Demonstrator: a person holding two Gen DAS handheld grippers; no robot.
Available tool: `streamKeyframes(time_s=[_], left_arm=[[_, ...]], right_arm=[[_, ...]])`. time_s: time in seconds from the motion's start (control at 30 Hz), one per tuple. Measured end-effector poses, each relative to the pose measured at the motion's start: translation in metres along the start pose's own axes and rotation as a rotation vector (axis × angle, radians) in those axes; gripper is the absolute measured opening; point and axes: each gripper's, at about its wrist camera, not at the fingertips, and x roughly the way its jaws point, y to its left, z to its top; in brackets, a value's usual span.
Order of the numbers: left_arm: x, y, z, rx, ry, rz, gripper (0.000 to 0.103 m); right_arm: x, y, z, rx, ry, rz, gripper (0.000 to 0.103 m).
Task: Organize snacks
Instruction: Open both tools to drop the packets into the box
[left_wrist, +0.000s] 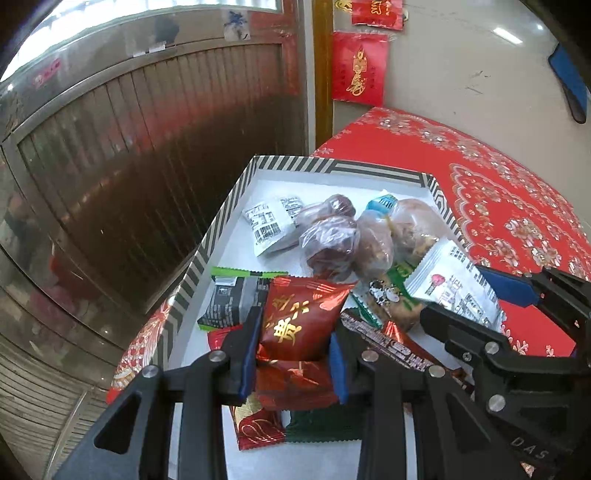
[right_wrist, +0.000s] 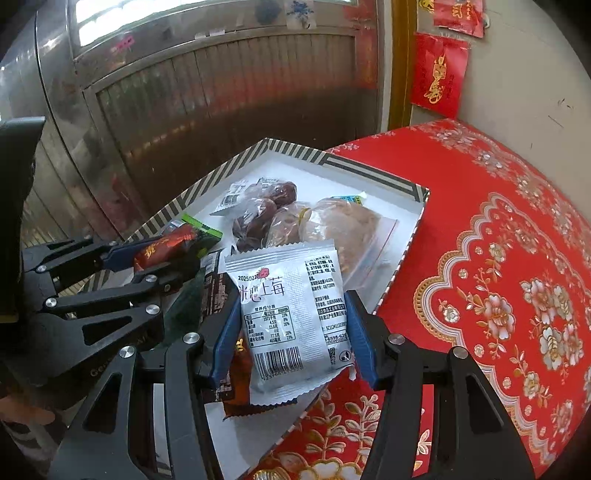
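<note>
Snacks pinched over the box (left_wrist: 207, 254) (one per hand-held gripper).

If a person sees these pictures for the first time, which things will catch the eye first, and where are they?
First, the two held snacks: the left gripper clamps a dark red foil packet with gold characters, and the right gripper clamps a white plastic packet with black print. Both hang over the white shallow box with a striped rim, already full of snacks. It sits on a bright red flowered tablecloth.
</note>
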Motion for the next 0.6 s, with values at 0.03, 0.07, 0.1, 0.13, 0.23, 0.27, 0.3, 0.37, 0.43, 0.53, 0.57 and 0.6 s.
streamKeyframes(time_s=[0.03,0.07,0.1,0.13,0.23,0.27,0.3,0.37,0.43,0.53,0.57,0.6], left_arm=[[0.001,0.000,-0.001,0.000,0.001,0.003,0.036],[0.002,0.000,-0.001,-0.002,0.001,0.003,0.037],[0.003,0.000,-0.001,-0.006,0.003,0.002,0.037],[0.003,0.001,-0.002,-0.012,0.002,0.004,0.037],[0.003,0.003,-0.005,-0.026,0.000,0.025,0.037],[0.003,0.004,-0.005,-0.030,0.000,0.030,0.040],[0.003,0.005,-0.006,-0.038,0.001,0.035,0.043],[0.002,0.009,-0.008,-0.056,-0.002,0.033,0.064],[-0.001,0.013,-0.009,-0.080,-0.021,0.044,0.076],[-0.009,0.016,-0.010,-0.096,-0.055,0.054,0.084],[-0.010,0.017,-0.010,-0.096,-0.063,0.064,0.085],[-0.012,0.017,-0.010,-0.095,-0.073,0.071,0.085]], right_arm=[[0.000,0.000,0.000,0.003,0.000,0.000,0.054],[0.000,0.001,0.000,0.004,-0.001,-0.001,0.054],[-0.001,0.002,-0.001,0.006,-0.006,-0.003,0.054],[-0.001,0.000,-0.001,0.010,-0.009,0.004,0.054],[-0.001,-0.001,-0.004,0.038,-0.015,0.044,0.055],[0.000,0.001,-0.006,0.037,-0.012,0.046,0.055],[0.001,0.002,-0.007,0.035,-0.009,0.044,0.056],[0.000,0.002,-0.008,0.037,-0.012,0.047,0.056],[-0.004,0.001,-0.009,0.051,-0.030,0.049,0.060],[-0.010,-0.004,-0.009,0.071,-0.056,0.048,0.073],[-0.010,-0.004,-0.009,0.073,-0.059,0.054,0.073],[-0.010,-0.005,-0.009,0.080,-0.059,0.065,0.073]])
